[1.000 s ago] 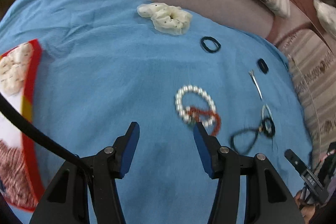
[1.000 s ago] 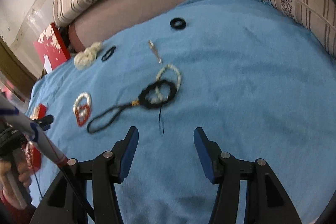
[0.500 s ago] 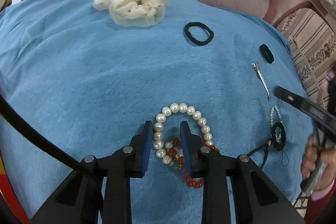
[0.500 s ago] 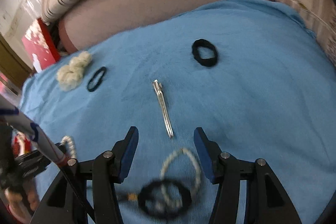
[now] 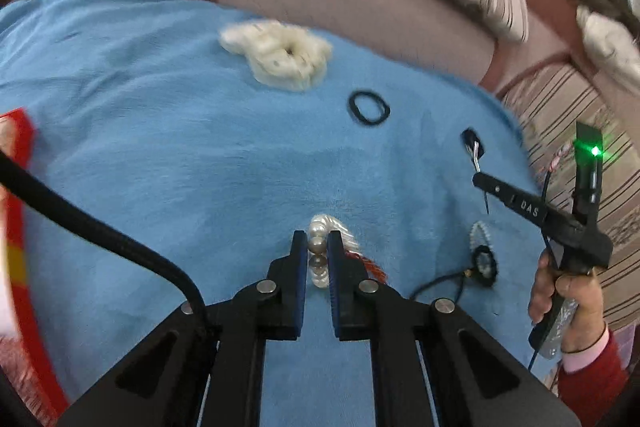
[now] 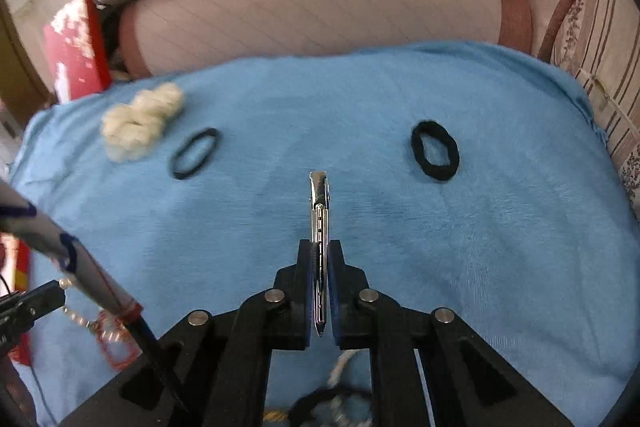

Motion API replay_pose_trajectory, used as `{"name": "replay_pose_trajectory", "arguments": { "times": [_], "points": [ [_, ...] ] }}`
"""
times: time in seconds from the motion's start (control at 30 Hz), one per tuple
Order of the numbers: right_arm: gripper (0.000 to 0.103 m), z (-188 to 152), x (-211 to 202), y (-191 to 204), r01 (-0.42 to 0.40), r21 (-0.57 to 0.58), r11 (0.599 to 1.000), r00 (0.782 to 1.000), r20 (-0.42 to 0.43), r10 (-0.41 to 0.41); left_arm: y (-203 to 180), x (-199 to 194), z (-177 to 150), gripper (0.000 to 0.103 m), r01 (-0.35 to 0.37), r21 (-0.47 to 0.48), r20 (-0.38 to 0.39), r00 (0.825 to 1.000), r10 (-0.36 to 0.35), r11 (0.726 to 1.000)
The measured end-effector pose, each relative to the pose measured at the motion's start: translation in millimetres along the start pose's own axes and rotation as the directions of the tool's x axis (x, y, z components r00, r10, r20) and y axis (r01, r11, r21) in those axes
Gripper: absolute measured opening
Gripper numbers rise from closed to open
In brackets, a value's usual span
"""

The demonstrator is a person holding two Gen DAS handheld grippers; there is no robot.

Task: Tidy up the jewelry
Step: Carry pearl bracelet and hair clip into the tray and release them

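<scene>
Left view: left gripper [image 5: 318, 247] closing on pearls [image 5: 320, 259] lying on blue cloth [image 5: 160, 147]; lift slowly, minding tangled red beads [image 5: 370, 265]. Right view: right gripper [image 6: 319, 263] clamped on clip [image 6: 319, 211]; raise straight, clear of cloth.

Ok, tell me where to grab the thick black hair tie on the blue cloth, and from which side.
Take the thick black hair tie across one side of its band, coming straight down from above. It lies flat on the blue cloth as an open oval with clear cloth all round it, so one finger can probably drop inside the loop and the other outside. The long sides give the straightest stretch to pinch.
</scene>
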State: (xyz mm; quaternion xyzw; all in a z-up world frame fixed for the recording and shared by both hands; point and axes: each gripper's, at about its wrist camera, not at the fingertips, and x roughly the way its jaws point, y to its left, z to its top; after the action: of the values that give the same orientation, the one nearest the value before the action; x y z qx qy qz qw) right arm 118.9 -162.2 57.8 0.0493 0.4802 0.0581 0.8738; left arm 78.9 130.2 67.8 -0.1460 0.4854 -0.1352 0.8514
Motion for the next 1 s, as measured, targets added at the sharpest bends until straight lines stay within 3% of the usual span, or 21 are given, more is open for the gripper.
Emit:
{"name": "replay_pose_trajectory", "arguments": {
  "times": [0.23, 0.47, 0.73, 0.9, 1.0],
  "points": [
    [0.007, -19, -51, 56, -0.075, -0.077, 0.994, 0.997, 0.022, 0.077, 43, -85, -14, 0.009, -0.011, -0.089, 0.138, 0.99, 0.024, 0.996],
    [0.007, -27, -74, 148, -0.199, -0.186, 0.962, 0.979, 0.001, 0.202, 116, -153, -26, 0.009, -0.106, -0.197, 0.236, 0.96, 0.152, 0.975],
    [0.007, -46, -67, 285, -0.353, -0.307, 0.884, 0.935, -0.1, 0.339, 219, -180, -44, 0.009, -0.177, -0.349, 0.204, 0.944, 0.259, 0.92],
    [0.007, -62, -45, 359, -0.413, -0.366, 0.834, 0.911, -0.175, 0.374, 274, -176, -50, 0.009, -0.21, -0.447, 0.148, 0.942, 0.303, 0.87],
    [0.008, -72, -29, 397, -0.448, -0.386, 0.806, 0.894, -0.225, 0.388, 298, -175, -51, 0.009, -0.262, -0.487, 0.113, 0.927, 0.358, 0.833]
  ]
}}
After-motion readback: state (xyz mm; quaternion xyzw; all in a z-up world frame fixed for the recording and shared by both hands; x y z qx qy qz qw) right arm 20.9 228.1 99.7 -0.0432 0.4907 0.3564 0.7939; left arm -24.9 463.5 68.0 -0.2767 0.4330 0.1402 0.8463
